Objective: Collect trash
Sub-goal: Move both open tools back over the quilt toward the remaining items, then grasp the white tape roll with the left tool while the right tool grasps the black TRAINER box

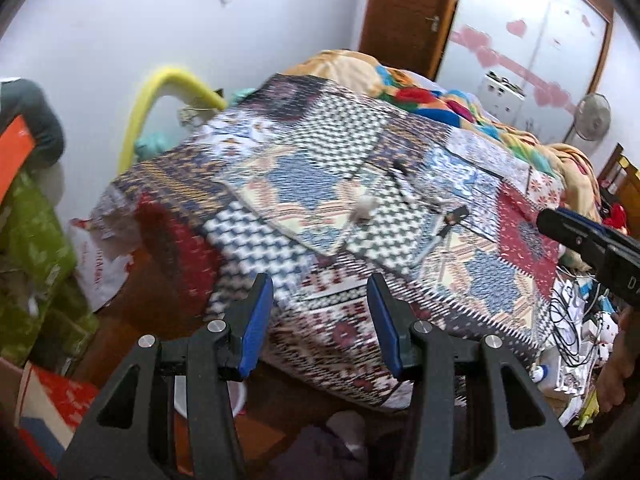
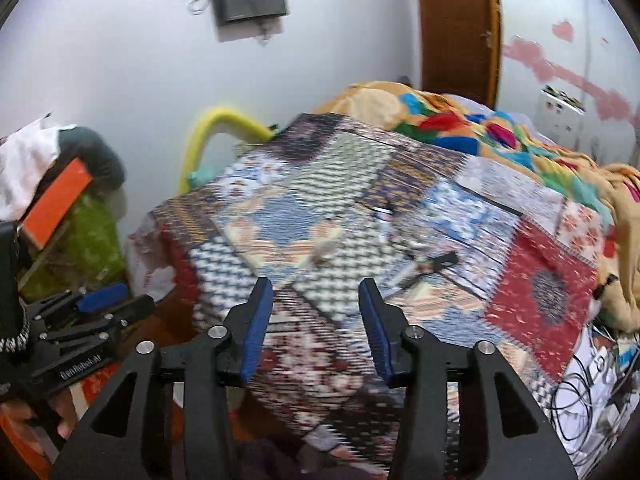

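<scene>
The left gripper (image 1: 320, 320) has its blue jaws apart, and nothing is between them. The right gripper (image 2: 316, 328) is apart too, with nothing between its jaws. Both hang above the near edge of a table with a patchwork cloth (image 1: 280, 184) on it. A bit farther out on the cloth, past the tips of both tools and not touching them, lies a small whitish scrap of trash (image 1: 366, 208). The pictures are blurry, so what it is made of is hard to tell. Just beyond it and to the right lies a thin black and silver stick thing (image 1: 448, 228). To the right of the table is a heap of wires (image 1: 568, 320). Behind the table sits a bright blanket (image 1: 420, 92), then a yellow tube (image 1: 160, 92), a white wall and a brown door (image 1: 404, 8).
</scene>
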The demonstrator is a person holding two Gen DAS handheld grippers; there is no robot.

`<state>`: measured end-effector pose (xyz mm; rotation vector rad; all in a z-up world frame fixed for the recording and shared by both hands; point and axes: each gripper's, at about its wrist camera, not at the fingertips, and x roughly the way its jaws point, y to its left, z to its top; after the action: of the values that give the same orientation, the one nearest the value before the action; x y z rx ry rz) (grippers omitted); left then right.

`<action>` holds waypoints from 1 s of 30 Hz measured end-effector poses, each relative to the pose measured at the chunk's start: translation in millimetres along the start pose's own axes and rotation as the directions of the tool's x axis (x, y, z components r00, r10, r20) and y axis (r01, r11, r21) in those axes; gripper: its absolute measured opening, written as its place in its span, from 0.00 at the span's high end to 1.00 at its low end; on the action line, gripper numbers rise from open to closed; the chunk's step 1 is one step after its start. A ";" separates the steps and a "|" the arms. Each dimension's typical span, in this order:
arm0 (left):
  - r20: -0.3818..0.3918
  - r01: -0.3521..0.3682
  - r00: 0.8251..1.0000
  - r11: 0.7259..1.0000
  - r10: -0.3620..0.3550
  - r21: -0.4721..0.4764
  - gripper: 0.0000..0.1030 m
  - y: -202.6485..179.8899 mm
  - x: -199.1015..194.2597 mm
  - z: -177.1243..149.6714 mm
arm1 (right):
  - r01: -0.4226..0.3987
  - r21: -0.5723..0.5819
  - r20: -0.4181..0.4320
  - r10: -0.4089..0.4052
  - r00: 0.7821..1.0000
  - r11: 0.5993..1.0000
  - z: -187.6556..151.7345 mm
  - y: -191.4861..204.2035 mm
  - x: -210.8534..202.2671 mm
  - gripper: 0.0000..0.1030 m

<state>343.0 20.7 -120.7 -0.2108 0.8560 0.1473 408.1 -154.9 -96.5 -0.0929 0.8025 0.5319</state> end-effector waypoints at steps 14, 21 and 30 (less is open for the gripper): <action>-0.151 0.076 0.987 0.992 -0.060 0.104 0.53 -60.9 125.0 24.1 | 0.103 0.225 -0.136 -0.074 0.988 0.969 -9.9 -127.6 60.8 0.49; -0.178 0.058 0.983 0.991 -0.036 0.119 0.53 -56.7 181.9 45.7 | 0.132 0.277 -0.228 -0.068 0.971 0.952 -6.5 -158.8 126.4 0.49; -0.188 0.066 0.981 0.993 -0.046 0.099 0.53 -46.3 238.6 69.5 | 0.151 0.366 -0.242 -0.063 0.968 0.918 18.0 -176.9 196.1 0.49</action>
<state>558.1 3.3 -252.3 -0.1512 1.0398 0.0297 618.2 -221.1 -243.3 0.1665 1.1057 0.2534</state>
